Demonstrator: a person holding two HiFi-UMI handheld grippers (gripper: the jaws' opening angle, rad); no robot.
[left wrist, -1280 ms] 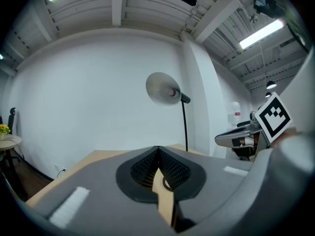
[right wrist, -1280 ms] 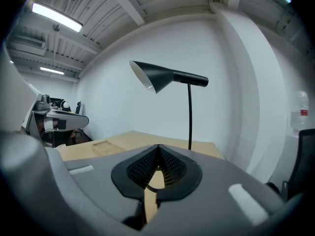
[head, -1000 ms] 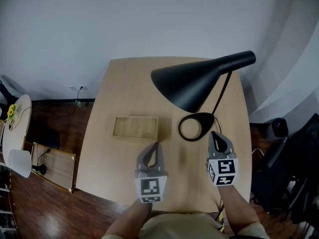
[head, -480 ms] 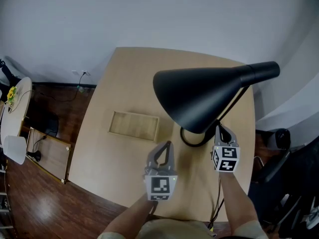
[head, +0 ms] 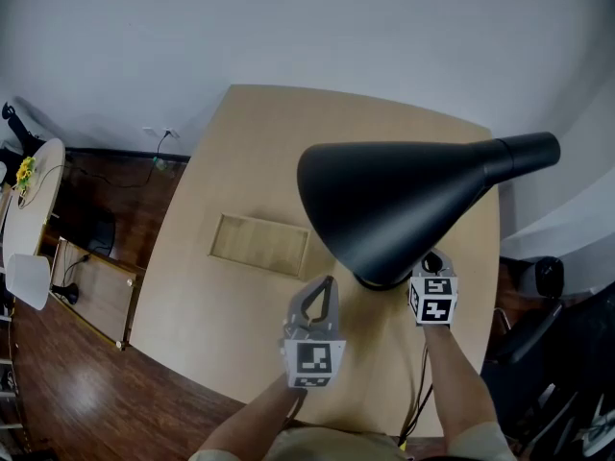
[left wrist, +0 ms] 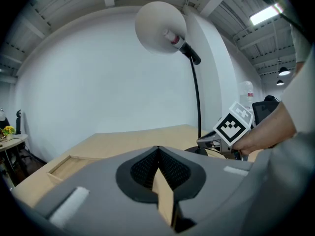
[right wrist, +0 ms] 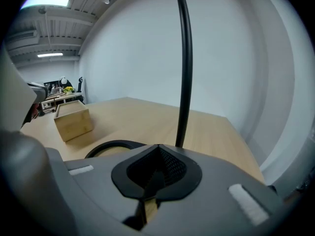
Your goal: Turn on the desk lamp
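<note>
The black desk lamp's shade (head: 404, 200) fills the middle of the head view and hides most of its ring base (head: 377, 280). In the right gripper view the thin black stem (right wrist: 184, 63) rises just ahead of the jaws and the ring base (right wrist: 110, 147) lies to the left. My right gripper (head: 432, 260) is shut and empty, at the base's right edge beside the stem. My left gripper (head: 327, 282) is shut and empty, just left of the base. From the left gripper view, the shade's pale inside (left wrist: 160, 27), the stem (left wrist: 197, 102) and the right gripper (left wrist: 206, 141) show.
A shallow wooden tray (head: 259, 245) lies on the light wooden table (head: 240, 161) left of the lamp, seen also as a box (right wrist: 73, 121) in the right gripper view. White walls stand behind. Dark wood floor and a small round table (head: 29, 200) lie to the left.
The right gripper has moved forward to the lamp's base, close to the stem. The left gripper has shifted a little forward and right. The shade looms larger in the head view.
</note>
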